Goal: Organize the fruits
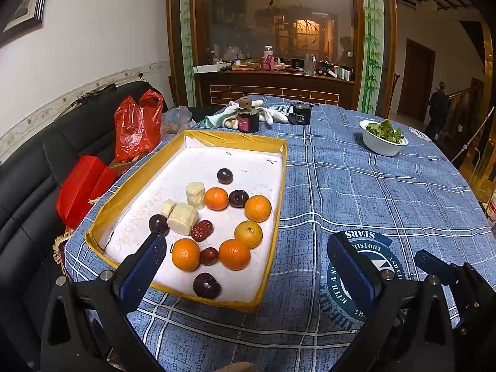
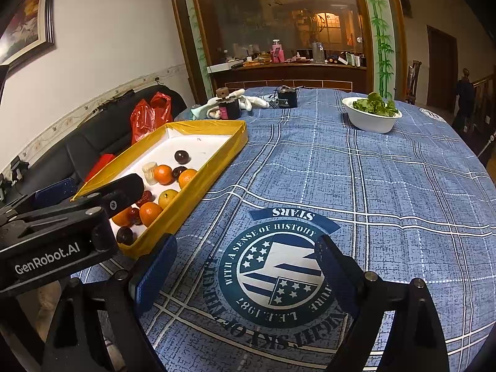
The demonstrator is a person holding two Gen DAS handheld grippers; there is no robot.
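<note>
Left gripper (image 1: 245,266): its jaws are held wide apart with nothing between the pads; the left blue pad is seen over the near-left corner of the tray, the other over the printed emblem of the cloth.
Right gripper (image 2: 245,266): its jaws are likewise spread wide and empty, hung above the round navy emblem (image 2: 279,276) (lettered "STARS" and "WITH A SENSE OF HISTORY").
Counter (image 1: 372,186): it is covered by a blue cloth crossed with white check lines.
Tray (image 1: 280,186): a shallow box with yellow walls and a white floor is set on the left part of the counter, just left of the emblem; faint handwriting is seen on its floor.
Oranges (image 1: 234,254): five are counted, bright and glossy, loosely curved through the near right half of the tray.
Dark plums (image 1: 206,285): four round, near-black fruits are scattered, one nearest the front wall and one farthest back.
Red dates (image 1: 201,231): two wrinkled, dark red pieces are laid among the oranges.
Pale chunks (image 1: 183,218): three cream, fibrous cut cylinders are grouped left of centre (their kind cannot be told).
White bowl (image 1: 383,142): it is filled with green leaves and stands well apart, far right.
Dark jars (image 1: 248,119): two are placed at the far edge, beside white cloths.
</note>
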